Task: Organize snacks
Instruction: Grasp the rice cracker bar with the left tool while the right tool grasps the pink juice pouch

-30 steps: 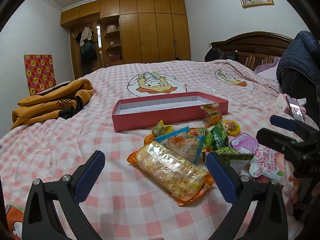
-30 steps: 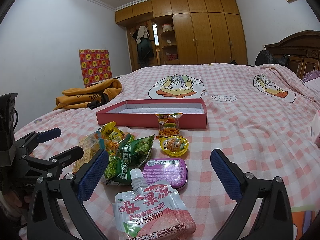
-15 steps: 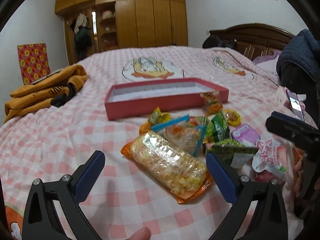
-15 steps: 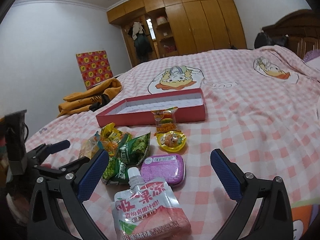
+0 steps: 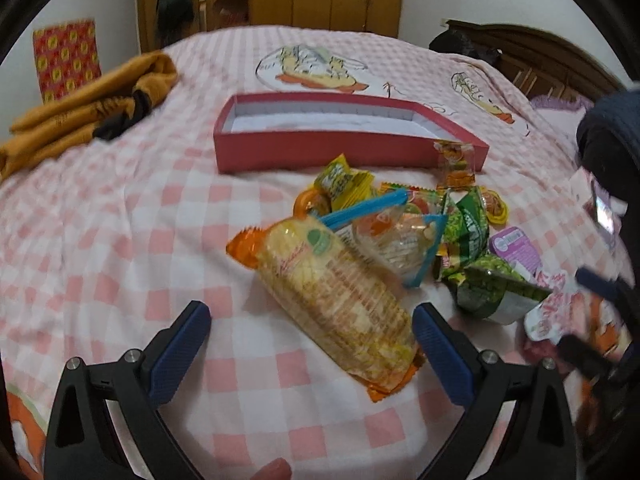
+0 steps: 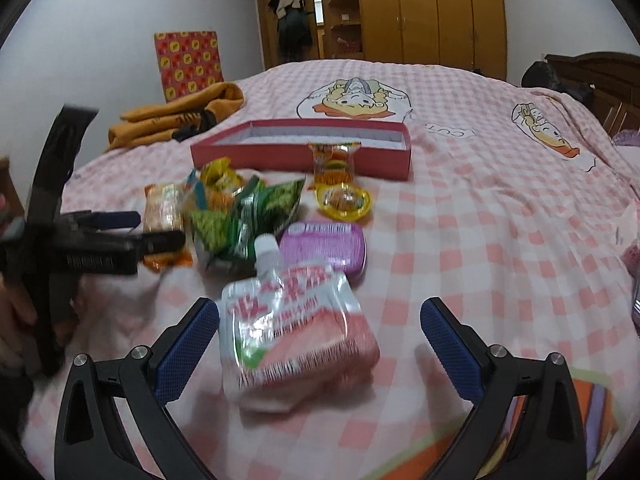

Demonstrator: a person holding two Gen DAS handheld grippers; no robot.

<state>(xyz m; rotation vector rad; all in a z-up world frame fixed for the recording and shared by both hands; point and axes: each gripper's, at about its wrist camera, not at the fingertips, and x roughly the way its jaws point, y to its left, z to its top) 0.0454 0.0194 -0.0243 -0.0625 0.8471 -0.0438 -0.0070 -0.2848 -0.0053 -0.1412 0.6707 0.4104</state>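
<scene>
A pile of snacks lies on the pink checked bed in front of an empty red box. My left gripper is open, its fingers straddling the near end of a long orange cracker pack. My right gripper is open too, with a white and pink juice pouch between its fingers. Behind the pouch sit a purple jelly cup, green pea bags, a yellow jelly cup and a small orange packet leaning on the box.
A folded orange garment lies at the bed's left. A wooden wardrobe and headboard stand behind. A dark jacket and a phone sit at the right edge. A fingertip shows at the bottom.
Both grippers have tilted down and moved closer to the snacks. The left now straddles the cracker pack and the right now has the juice pouch between its fingers.
</scene>
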